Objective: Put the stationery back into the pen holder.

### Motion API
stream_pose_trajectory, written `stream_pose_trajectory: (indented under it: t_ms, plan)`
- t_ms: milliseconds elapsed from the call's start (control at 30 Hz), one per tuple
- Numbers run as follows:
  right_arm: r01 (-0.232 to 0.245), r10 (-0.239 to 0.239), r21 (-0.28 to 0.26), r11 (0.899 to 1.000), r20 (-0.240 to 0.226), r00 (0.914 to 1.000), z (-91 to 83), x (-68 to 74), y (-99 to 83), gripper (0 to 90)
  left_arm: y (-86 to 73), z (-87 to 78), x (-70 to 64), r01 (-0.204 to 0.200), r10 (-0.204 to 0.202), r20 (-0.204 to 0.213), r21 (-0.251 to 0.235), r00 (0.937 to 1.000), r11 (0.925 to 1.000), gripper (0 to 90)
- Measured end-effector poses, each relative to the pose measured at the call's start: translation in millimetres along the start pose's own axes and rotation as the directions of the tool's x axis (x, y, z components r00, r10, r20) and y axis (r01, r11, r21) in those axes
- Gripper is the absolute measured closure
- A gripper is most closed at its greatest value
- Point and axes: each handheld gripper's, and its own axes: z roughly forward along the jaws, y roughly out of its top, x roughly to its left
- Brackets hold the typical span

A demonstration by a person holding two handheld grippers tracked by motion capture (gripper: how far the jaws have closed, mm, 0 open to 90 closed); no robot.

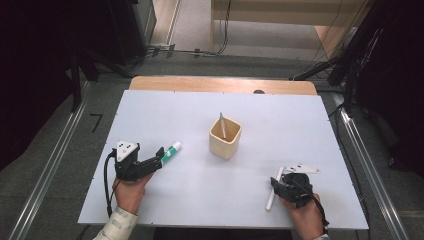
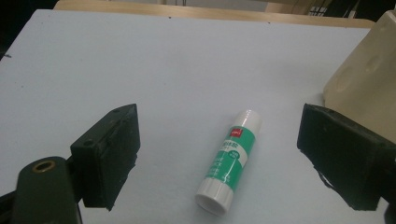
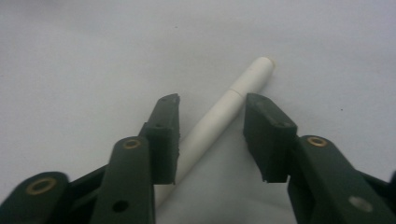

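At the lower left of the high view, the left gripper (image 1: 159, 153) is sitting with its jaws wide apart around a glue stick (image 1: 170, 151), which is lying flat on the white table (image 1: 165, 107). From the left gripper view, the glue stick (image 2: 229, 160) is resting between the jaws without touching either, so closing them squarely across its middle looks like the way to get a firm hold. It is a short round tube, green and white with a white cap. Near the centre of the frame a cream cup (image 1: 225, 138) is standing upright, holding a thin stick. At the lower right, the right gripper (image 1: 274, 183) is straddling a white pen (image 1: 273, 190); its jaws are apart, one seemingly brushing the pen (image 3: 223, 116), which is lying slantwise between them.
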Motion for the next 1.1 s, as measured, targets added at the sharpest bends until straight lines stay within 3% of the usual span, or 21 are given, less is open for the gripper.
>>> stream_pose_trajectory:
  t_ms: [233, 833, 1100]
  plan:
    - [0.011, -0.011, 0.001, 1.0, 0.004, 0.9999, 0.9, -1.5, 1.8, 76.2, 0.2, -0.2, -0.2, -0.003, 0.003, 0.001, 0.002, 1.0, 1.0, 14.2]
    - [0.073, -0.073, -0.014, 0.997, -0.011, 0.9973, 0.5, 2.1, 2.9, 77.1, 0.2, -0.4, 1.2, 0.002, -0.002, 0.0, 0.0, 1.0, 1.0, 14.2]
    - [0.066, -0.068, -0.045, 0.997, -0.03, 0.9972, -5.2, 1.6, 7.6, 77.1, 0.1, -0.2, 0.8, 0.002, -0.002, -0.001, 0.0, 1.0, 1.0, 14.2]
